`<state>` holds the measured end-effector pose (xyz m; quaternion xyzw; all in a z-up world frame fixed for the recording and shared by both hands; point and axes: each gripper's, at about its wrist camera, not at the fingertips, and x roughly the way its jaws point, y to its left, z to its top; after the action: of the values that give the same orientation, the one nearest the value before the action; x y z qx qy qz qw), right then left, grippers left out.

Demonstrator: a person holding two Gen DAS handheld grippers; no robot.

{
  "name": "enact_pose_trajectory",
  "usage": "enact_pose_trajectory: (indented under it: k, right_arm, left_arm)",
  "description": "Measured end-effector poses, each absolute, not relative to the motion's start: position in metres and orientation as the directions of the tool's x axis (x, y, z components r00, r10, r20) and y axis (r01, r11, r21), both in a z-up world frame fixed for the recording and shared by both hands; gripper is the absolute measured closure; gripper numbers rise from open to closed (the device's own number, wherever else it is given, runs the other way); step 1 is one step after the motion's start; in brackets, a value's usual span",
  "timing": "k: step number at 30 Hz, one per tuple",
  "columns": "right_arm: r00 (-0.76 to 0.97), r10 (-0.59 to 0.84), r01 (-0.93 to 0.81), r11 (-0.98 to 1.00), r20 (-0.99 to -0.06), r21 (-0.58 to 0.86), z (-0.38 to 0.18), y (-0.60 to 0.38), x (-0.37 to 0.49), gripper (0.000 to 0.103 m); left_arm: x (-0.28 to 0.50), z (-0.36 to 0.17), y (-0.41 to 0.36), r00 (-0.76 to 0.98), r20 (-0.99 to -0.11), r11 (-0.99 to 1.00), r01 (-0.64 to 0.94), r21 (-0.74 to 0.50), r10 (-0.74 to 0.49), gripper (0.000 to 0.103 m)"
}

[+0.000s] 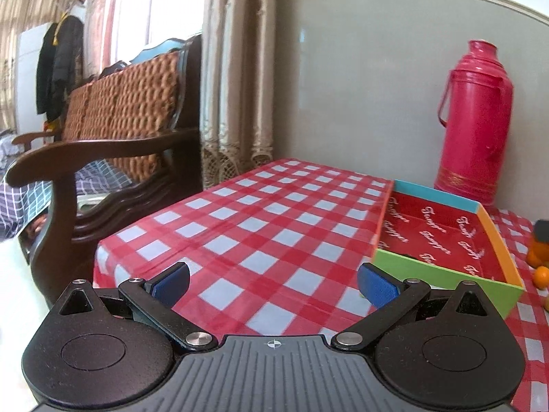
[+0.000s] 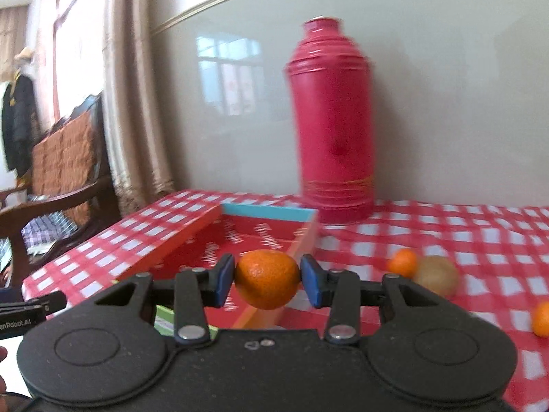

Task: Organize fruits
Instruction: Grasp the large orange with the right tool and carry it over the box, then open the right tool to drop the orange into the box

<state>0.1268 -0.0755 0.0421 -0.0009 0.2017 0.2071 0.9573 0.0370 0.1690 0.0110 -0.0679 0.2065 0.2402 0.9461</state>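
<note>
The right gripper [image 2: 267, 279] pinches a mandarin [image 2: 267, 278] by its sides, above the box's [image 2: 264, 211] near edge; a weak pinch could drop it outside. The left gripper [image 1: 272, 283] hovers open, empty. Beyond, loose fruit [image 2: 403, 262] could roll.

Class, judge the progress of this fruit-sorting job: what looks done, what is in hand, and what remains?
Done: nothing shows as sorted; the visible part of the colourful box holds no fruit. In hand: the right gripper is shut on a mandarin near the box's edge, while the left gripper is open and holds nothing. Left: two more mandarins and a kiwi lie on the checked tablecloth.
</note>
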Motion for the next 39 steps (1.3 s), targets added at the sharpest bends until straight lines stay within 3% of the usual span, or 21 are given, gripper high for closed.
enact_pose_trajectory:
  k: [12, 16, 19, 21, 22, 25, 27, 39]
  right_arm:
    - [0.759, 0.442, -0.479, 0.876, -0.478, 0.050, 0.021, -0.016, 0.146, 0.067]
    - [0.754, 0.458, -0.496, 0.867, -0.470, 0.050, 0.022, -0.014, 0.143, 0.043]
    - [0.781, 0.464, -0.493, 0.869, -0.417, 0.045, 0.029, -0.023, 0.132, 0.043]
    - [0.802, 0.454, -0.477, 0.878, -0.388, 0.040, 0.035, -0.034, 0.126, 0.034]
    - [0.815, 0.442, -0.463, 0.885, -0.376, 0.037, 0.037, -0.041, 0.123, 0.027]
    - [0.845, 0.403, -0.422, 0.906, -0.352, 0.026, 0.040, -0.064, 0.116, 0.019]
    - [0.868, 0.360, -0.376, 0.927, -0.341, 0.021, 0.040, -0.083, 0.111, 0.007]
    - [0.959, -0.001, -0.007, 1.000, -0.284, -0.026, 0.021, -0.186, 0.093, 0.006]
  left_arm:
    - [0.033, 0.007, 0.187, 0.790, -0.421, 0.860, -0.509, -0.043, 0.446, 0.000]
    - [0.034, 0.006, 0.187, 0.792, -0.418, 0.861, -0.506, -0.043, 0.445, 0.000]
    - [0.035, 0.006, 0.184, 0.794, -0.417, 0.865, -0.500, -0.036, 0.442, 0.000]
    - [0.036, 0.007, 0.180, 0.797, -0.417, 0.870, -0.492, -0.029, 0.437, 0.000]
    - [0.036, 0.007, 0.178, 0.799, -0.416, 0.873, -0.488, -0.026, 0.434, 0.000]
    - [0.038, 0.007, 0.171, 0.806, -0.411, 0.882, -0.471, -0.011, 0.426, 0.000]
    - [0.039, 0.008, 0.165, 0.811, -0.409, 0.888, -0.460, -0.002, 0.419, 0.000]
    - [0.047, 0.015, 0.096, 0.880, -0.340, 0.944, -0.309, 0.118, 0.331, 0.000]
